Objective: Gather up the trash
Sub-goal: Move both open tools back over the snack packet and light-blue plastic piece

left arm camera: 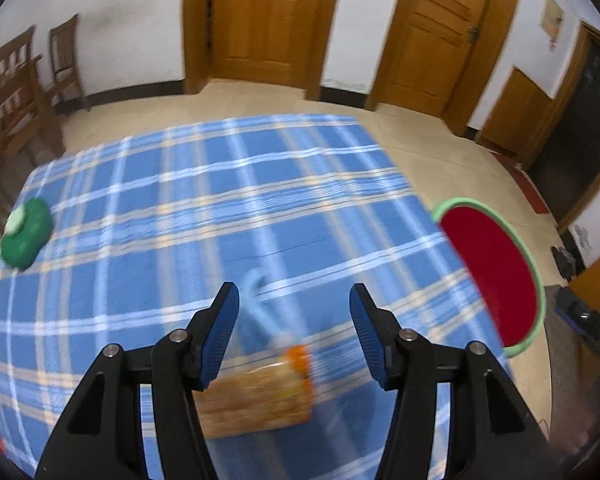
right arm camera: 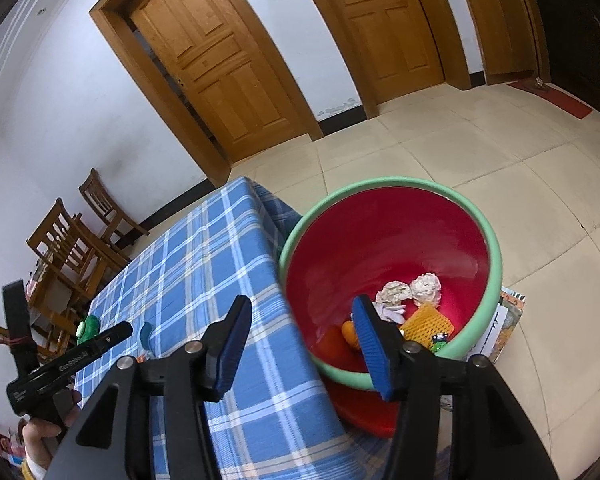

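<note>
Wooden doors and cream floor tiles are filling the top of both views, and below them a blue plaid tabletop (left arm camera: 228,208) is taking up most of the left wrist frame. Pretty sure we're in the reach-for-the-next-piece step: the left claw (left arm camera: 294,300) is hanging wide open with nothing in it, right over a blurry orange snack packet (left arm camera: 260,396) sitting low in the middle of the frame, between the two fingers but not touching them as far as I can tell. Something pale blue (left arm camera: 260,304) is lying just above the packet, too smeared to name. A green bottle (left arm camera: 26,234) is resting at the far left edge. The trash basin (right arm camera: 496,264), red inside with a green rim, is sitting off the tabletop's edge in the lower right of the right wrist view, already holding crumpled paper balls (right arm camera: 412,290) and a yellow foam net (right arm camera: 430,322). The right claw (right arm camera: 300,338) is also gaping open and empty, hovering near the basin's rim. Next move, I'd guess, is dropping the left claw lower, squeezing on the packet and carrying it rightward to the basin.
</note>
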The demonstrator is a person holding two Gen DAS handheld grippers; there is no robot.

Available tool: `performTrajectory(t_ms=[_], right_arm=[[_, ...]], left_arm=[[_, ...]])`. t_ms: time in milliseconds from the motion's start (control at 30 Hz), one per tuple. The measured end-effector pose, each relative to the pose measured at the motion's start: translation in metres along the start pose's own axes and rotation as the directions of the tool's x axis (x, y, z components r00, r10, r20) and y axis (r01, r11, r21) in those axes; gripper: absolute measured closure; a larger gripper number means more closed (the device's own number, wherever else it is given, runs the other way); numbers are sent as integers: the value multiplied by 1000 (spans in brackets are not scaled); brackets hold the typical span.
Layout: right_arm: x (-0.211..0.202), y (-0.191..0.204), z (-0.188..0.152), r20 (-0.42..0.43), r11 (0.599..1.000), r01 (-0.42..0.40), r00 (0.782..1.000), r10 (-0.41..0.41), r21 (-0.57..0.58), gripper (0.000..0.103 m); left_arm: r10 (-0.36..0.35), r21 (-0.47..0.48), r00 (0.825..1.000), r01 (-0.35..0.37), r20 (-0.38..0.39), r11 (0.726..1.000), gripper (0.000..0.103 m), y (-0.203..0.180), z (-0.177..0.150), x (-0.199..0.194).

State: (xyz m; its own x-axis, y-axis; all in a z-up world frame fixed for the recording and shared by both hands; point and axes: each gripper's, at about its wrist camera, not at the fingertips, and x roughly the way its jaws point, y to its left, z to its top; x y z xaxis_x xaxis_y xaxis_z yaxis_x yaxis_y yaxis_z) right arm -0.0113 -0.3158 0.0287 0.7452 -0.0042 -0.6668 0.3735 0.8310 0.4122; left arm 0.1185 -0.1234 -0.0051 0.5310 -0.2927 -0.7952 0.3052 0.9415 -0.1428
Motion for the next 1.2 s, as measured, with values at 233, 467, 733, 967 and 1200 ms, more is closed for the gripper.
performTrajectory(t_ms=[233,467,733,967,1200], right_arm=[[-1,12,-5,-12,1000,-4,1000,4,-23,47],[-1,24,-9,-22,999,-11,1000,10,-44,47],[-2,37,-14,-33,997,-25,999,23,-68,47],[-5,45,-17,-34,996,-43,999,40,-83,47],[-9,54,-20,-33,993,-59,998,56,-101,47]], left_arm=[[102,-55,995,-103,-21,993,45,46,-12,7],[149,-107,987,-155,-62,982,46,78,-30,9],[162,-123,983,-172,-90,977,45,94,-55,-1],[159,-129,982,-172,-102,977,45,97,-76,-15],[105,-110,989,-117,-105,987,45,85,-93,-32]])
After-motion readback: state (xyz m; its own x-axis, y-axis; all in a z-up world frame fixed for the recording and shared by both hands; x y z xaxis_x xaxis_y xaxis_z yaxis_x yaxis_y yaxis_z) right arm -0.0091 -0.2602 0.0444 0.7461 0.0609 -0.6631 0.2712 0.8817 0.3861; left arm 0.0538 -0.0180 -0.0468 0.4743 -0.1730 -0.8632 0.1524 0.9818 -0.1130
